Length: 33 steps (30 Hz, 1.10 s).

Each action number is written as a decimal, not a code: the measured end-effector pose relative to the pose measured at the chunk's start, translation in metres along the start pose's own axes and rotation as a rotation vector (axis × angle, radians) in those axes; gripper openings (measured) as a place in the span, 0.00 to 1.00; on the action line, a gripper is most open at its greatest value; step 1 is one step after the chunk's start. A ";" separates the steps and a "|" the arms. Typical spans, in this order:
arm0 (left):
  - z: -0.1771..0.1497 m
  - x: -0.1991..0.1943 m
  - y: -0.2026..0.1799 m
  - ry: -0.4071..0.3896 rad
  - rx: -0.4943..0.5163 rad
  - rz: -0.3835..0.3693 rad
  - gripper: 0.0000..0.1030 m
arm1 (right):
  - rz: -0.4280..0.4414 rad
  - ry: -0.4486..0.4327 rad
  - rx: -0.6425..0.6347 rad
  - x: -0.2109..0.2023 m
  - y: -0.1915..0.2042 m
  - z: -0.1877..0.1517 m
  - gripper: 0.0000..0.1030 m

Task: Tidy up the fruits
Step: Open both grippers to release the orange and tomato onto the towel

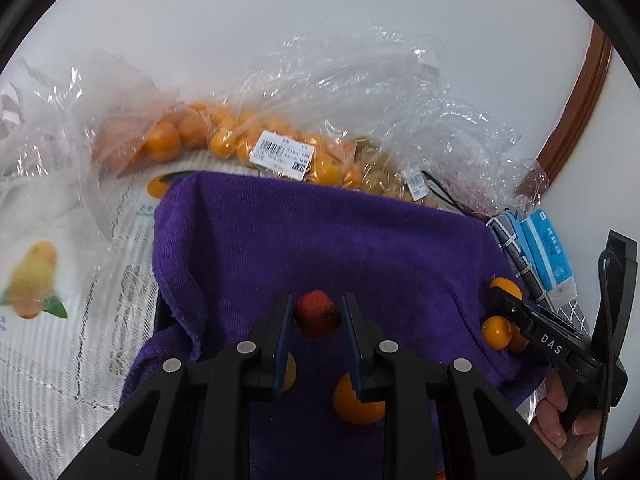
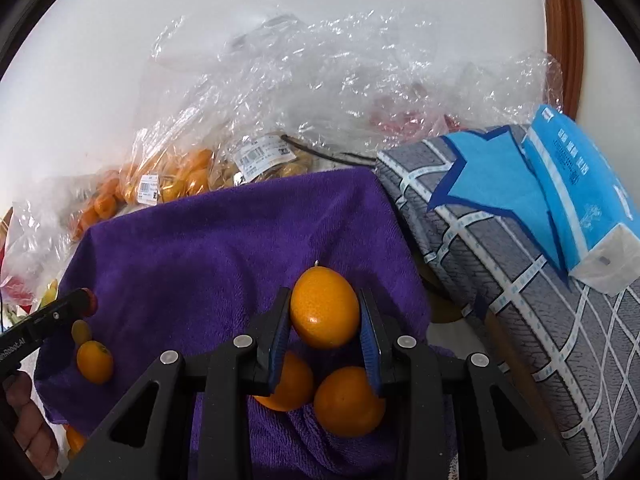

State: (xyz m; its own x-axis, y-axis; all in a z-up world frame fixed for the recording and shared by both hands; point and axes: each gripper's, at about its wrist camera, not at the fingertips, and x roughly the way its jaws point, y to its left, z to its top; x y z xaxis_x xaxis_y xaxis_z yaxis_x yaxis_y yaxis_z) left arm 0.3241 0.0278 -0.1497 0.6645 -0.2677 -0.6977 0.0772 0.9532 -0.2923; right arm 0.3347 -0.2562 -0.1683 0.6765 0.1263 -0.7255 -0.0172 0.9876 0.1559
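Observation:
My left gripper [image 1: 317,312] is shut on a small red fruit [image 1: 317,313] above a purple towel [image 1: 320,240]. It shows at the left of the right wrist view [image 2: 86,302]. My right gripper [image 2: 325,312] is shut on an orange kumquat [image 2: 324,307] above the same towel [image 2: 224,248]; it also appears at the right of the left wrist view [image 1: 498,292]. Loose kumquats lie on the towel: one [image 1: 358,402] below my left gripper, two [image 2: 348,400] [image 2: 288,384] under my right gripper, another [image 2: 94,361] at the towel's left.
Clear plastic bags of kumquats [image 1: 240,140] and small brownish fruit [image 1: 380,176] lie behind the towel. A grey checked cushion [image 2: 520,280] with a blue tissue pack [image 2: 580,192] sits to the right. A printed fruit bag [image 1: 48,280] lies at the left. A white wall is behind.

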 end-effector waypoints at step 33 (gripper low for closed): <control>-0.030 -0.095 -0.010 -0.089 0.085 0.037 0.33 | 0.001 -0.112 -0.094 -0.115 0.039 -0.037 0.44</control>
State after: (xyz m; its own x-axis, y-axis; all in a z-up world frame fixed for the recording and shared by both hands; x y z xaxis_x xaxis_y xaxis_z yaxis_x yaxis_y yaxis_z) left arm 0.2378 0.0397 -0.1001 0.7315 -0.2223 -0.6446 0.1118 0.9717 -0.2081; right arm 0.2290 -0.2292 -0.1039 0.7542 0.1213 -0.6453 -0.0831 0.9925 0.0894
